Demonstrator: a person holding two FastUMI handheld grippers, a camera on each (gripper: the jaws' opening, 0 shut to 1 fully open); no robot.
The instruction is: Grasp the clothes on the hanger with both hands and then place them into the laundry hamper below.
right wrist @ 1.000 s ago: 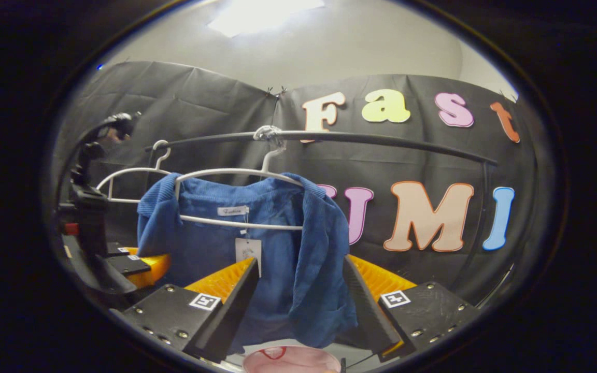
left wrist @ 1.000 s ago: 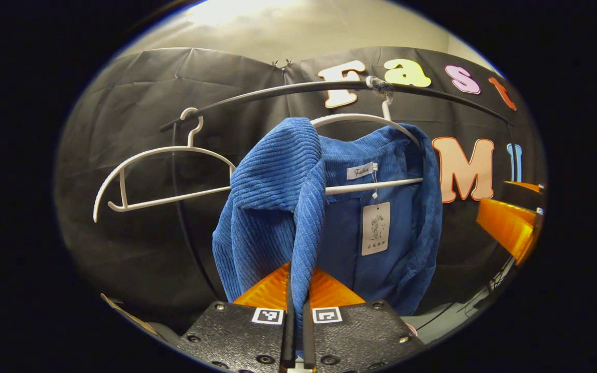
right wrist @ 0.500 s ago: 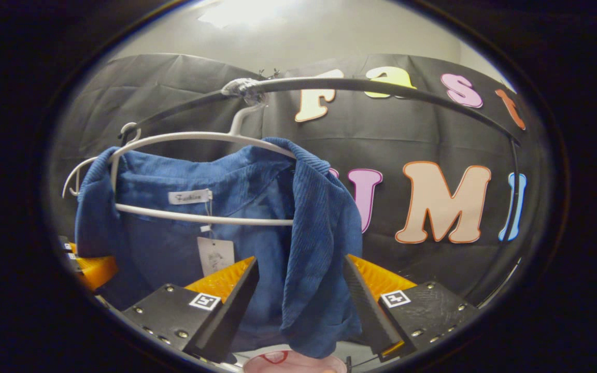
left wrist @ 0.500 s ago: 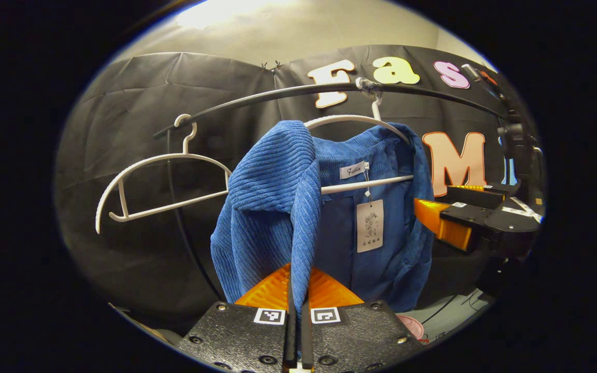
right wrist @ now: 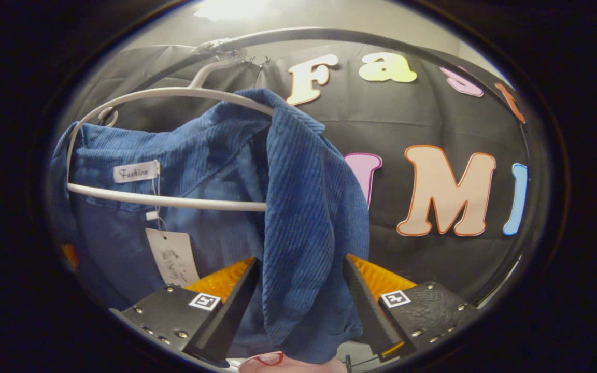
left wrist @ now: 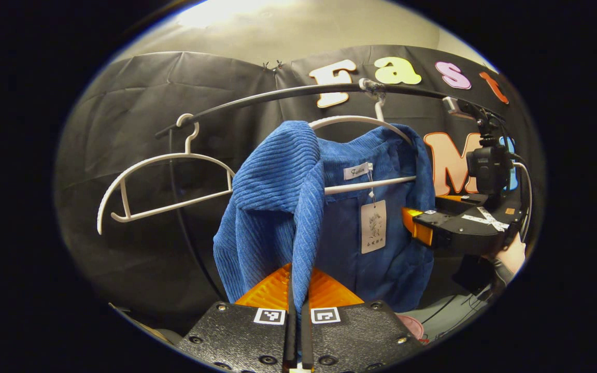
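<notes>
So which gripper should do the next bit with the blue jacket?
The right gripper: its jaws stand open around the blue corduroy jacket's front edge, ready to close. The left gripper already pinches the other edge.

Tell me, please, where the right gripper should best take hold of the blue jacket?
Probably on the front edge hanging between the right gripper's open fingers. That fold of the blue jacket drapes off the hanger's end, so closing from both sides should catch it.

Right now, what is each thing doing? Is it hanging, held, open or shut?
Blue jacket: hanging on its hanger, left front edge pinched.
White hanger: hooked on the rail, carrying the jacket.
Spare hanger: hooked on the rail, bare.
Paper tag: dangling inside the jacket.
Left gripper: shut on the jacket.
Right gripper: open, fingers either side of the jacket's right front edge.
</notes>
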